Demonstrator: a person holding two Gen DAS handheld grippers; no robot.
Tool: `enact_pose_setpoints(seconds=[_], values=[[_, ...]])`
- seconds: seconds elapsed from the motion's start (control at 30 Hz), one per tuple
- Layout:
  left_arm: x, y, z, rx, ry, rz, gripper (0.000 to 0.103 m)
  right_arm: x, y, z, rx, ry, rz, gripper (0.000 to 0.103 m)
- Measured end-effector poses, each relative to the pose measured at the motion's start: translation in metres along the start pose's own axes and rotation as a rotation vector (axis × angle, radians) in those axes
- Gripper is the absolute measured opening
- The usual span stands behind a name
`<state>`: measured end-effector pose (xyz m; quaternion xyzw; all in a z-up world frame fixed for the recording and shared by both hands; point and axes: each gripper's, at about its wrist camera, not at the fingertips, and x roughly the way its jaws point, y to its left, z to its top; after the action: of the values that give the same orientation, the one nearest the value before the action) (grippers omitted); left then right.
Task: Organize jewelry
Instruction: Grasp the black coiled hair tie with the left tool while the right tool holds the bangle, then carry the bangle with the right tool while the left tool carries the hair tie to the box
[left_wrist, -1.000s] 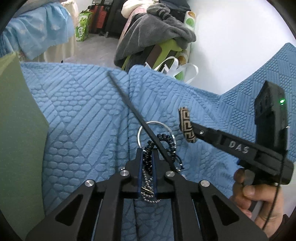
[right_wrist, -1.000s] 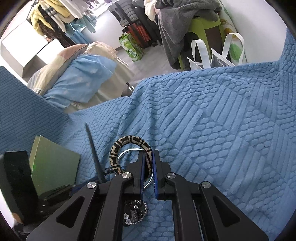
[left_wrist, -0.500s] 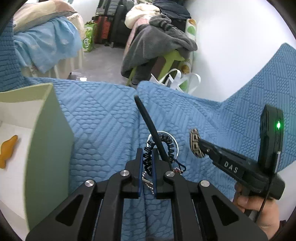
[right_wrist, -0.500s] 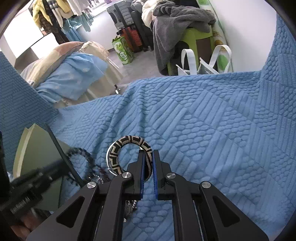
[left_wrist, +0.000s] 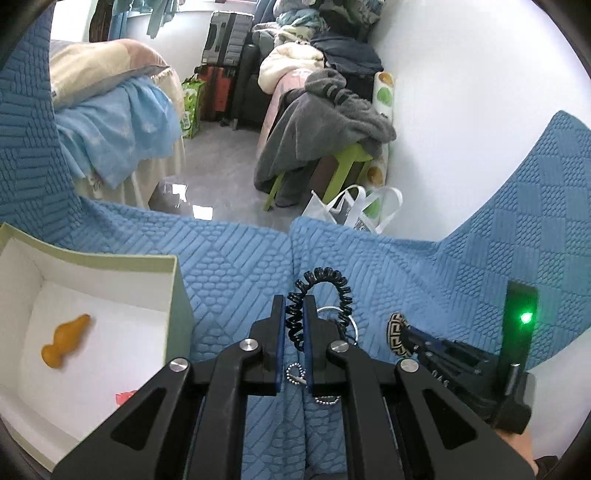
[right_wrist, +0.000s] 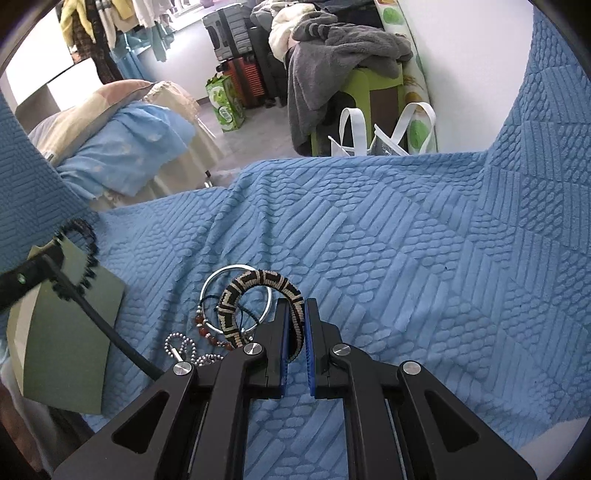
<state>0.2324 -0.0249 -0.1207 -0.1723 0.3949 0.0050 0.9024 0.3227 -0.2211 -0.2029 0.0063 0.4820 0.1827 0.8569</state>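
Since a second ago the left gripper (left_wrist: 294, 325) has risen from the cloth with the black coil bracelet (left_wrist: 325, 291) and swung toward the box (left_wrist: 173, 295), whose white inside now fills the lower left of the left wrist view where only its green wall showed before. The coil bracelet is pinched between the left gripper's blue pads at the frame's centre, its loop arching above and to the right of the fingertips, clear of the blue textured cloth (left_wrist: 240, 266). The right gripper (right_wrist: 294, 332) is closed on the black-and-tan woven bangle (right_wrist: 258, 284), which stands on edge just above the fingertips in the lower middle of the right wrist view. Behind the bangle a thin silver ring bangle (right_wrist: 236, 269) lies flat on the cloth, overlapped by it; a string of reddish beads (right_wrist: 207, 332) and a silver ball chain (right_wrist: 181, 347) lie just left of it, touching the ring's lower edge. In the box, at the left of the left wrist view, an orange gourd-shaped piece (left_wrist: 64, 341) rests on the white floor, and a scrap of something red (left_wrist: 125, 397) shows by the gripper's arm, too hidden to name. In the upper middle of both views a grey blanket (right_wrist: 343, 51) is heaped over a green stool (right_wrist: 373, 92), with a white-handled bag (right_wrist: 376, 140) beside it.
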Motion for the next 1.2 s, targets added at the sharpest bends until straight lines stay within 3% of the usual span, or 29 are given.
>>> enact_pose_setpoints(seconds=[0.3, 0.63, 0.97, 1.2], values=[[-0.026, 0.003, 0.015, 0.025, -0.024, 0.033, 0.008, -0.036, 0.003, 0.008, 0.018, -0.053, -0.059, 0.006], [-0.075, 0.009, 0.046, 0.056, -0.083, 0.037, 0.008, -0.090, 0.028, 0.036, -0.016, -0.129, -0.066, 0.006], [-0.138, 0.023, 0.073, 0.089, -0.151, 0.044, 0.008, -0.171, 0.099, 0.076, -0.111, -0.277, 0.003, 0.006], [-0.176, 0.049, 0.076, 0.100, -0.181, 0.088, 0.008, -0.192, 0.162, 0.080, -0.191, -0.311, 0.084, 0.006]])
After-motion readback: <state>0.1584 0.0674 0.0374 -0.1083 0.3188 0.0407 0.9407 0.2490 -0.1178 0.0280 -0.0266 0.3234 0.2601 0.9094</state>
